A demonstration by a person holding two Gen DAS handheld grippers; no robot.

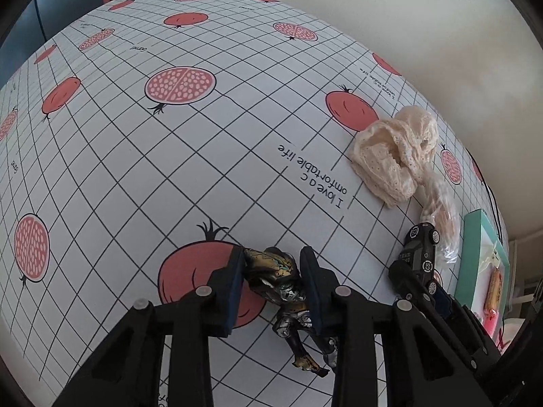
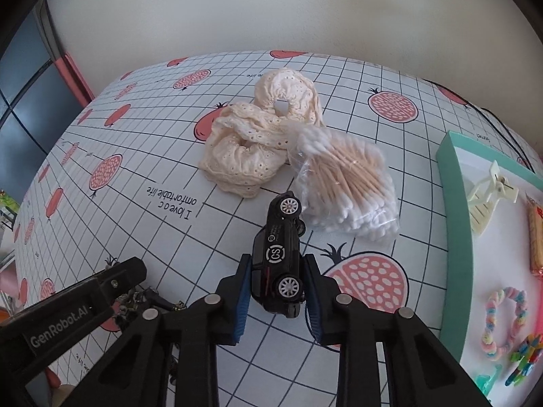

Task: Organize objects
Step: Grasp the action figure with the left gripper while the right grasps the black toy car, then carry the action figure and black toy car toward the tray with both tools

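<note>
Lower centre of the right wrist view: right claw [image 2: 276, 291] pinching black toy car [image 2: 280, 261], long axis running away up-frame; teal tray [image 2: 451, 210] right. Left claw [image 1: 271, 279] pinching armoured figurine [image 1: 285, 291] above the surface [image 1: 135, 169].

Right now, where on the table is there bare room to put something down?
Free: the tablecloth left of the lace fabric. Crowded: around the toy car, cotton swab bag and teal tray.
</note>
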